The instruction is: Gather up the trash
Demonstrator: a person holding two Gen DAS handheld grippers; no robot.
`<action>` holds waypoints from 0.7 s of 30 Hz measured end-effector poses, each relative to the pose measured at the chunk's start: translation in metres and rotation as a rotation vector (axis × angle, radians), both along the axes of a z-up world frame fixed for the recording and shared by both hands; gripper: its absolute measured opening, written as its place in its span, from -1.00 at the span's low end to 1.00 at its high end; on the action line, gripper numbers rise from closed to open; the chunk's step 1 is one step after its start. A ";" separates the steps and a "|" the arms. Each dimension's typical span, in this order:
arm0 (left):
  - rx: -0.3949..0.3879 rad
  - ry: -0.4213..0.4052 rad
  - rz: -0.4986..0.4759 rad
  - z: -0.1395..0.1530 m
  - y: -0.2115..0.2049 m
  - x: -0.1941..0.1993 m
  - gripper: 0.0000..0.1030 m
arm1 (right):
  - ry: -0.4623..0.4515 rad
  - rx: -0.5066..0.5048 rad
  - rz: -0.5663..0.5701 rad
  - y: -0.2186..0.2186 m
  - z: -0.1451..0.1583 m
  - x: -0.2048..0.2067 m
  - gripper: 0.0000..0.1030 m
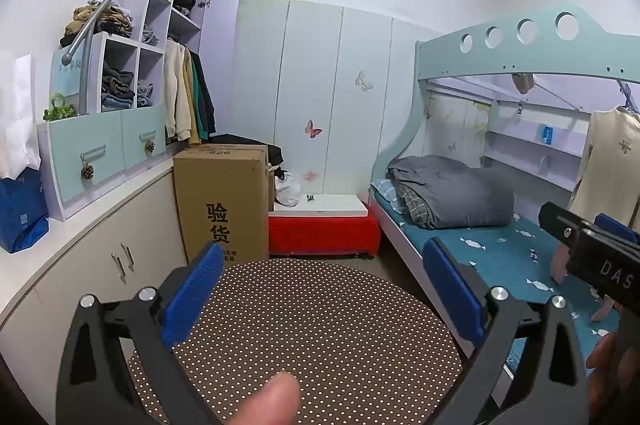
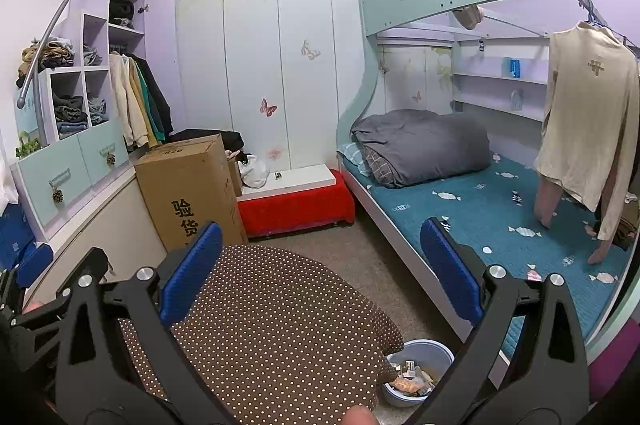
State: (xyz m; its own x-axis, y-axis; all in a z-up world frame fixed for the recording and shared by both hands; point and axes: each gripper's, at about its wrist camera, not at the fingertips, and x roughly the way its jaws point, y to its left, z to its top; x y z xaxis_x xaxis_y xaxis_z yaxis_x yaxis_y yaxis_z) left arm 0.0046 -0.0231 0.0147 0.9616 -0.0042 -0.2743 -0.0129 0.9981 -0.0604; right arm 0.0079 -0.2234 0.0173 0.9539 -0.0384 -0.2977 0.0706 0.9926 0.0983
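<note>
Bedroom scene seen along both hand-held grippers. The left gripper [image 1: 324, 289] is spread wide, its blue pads [image 1: 192, 299] apart with nothing between them, held above a round table [image 1: 304, 329] covered in a brown cloth with white dots. The right gripper [image 2: 320, 271] is likewise spread wide and empty, above the same table [image 2: 272, 329]; its black body also enters the left wrist view at the right edge [image 1: 596, 257]. The trash lies in a blue bin [image 2: 418, 373] on the carpet floor, just beside the table's right edge and near the lower bunk [image 2: 480, 209]; the bin holds assorted wrappers and scraps, and appears only in the right wrist view. Behind the table stands a tall cardboard box [image 1: 222, 201] printed with Chinese characters, beside a red bench [image 1: 324, 233] with a white top. A grey folded quilt [image 1: 452, 193] rests at the head of the teal-sheeted bunk. A cream garment [image 2: 584, 129] hangs from a rail under the upper bunk. Stepped shelves [image 1: 132, 65] with folded clothes occupy the left wall.
</note>
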 end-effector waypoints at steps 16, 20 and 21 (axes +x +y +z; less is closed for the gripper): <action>0.002 -0.022 0.004 0.002 -0.005 -0.005 0.90 | 0.004 0.010 0.001 0.001 -0.001 -0.001 0.88; 0.008 -0.020 0.001 0.001 -0.006 -0.005 0.90 | 0.008 0.012 0.002 0.002 -0.002 -0.001 0.88; 0.006 -0.018 0.001 0.001 -0.005 -0.006 0.89 | 0.010 0.012 0.002 0.002 -0.002 -0.001 0.88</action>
